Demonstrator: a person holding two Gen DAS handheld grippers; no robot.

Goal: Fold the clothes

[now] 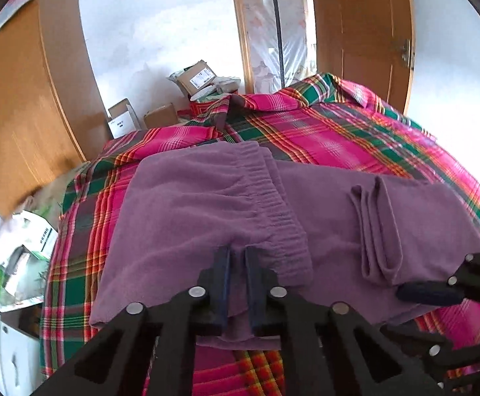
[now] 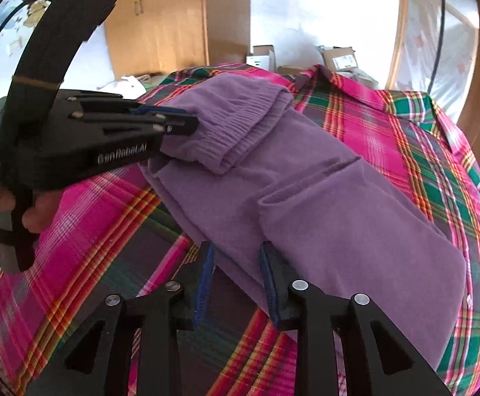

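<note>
Purple trousers [image 2: 305, 178], part-folded on plaid bedspread [image 2: 91, 231]: left gripper [image 1: 238, 257] pinches waistband [image 1: 272, 211] layer, right gripper [image 2: 236, 257] spread wide at near edge; advise closing before lifting, both edges carried level.

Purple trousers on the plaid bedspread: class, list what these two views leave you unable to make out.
- Purple trousers: the near hem is hidden behind the left gripper in the left wrist view.
- Right gripper: whether its open fingers touch the cloth is unclear in the right wrist view.
- Cardboard box: label print too small to read.
- Plaid bedspread: its ends are cut off by the frame.
</note>
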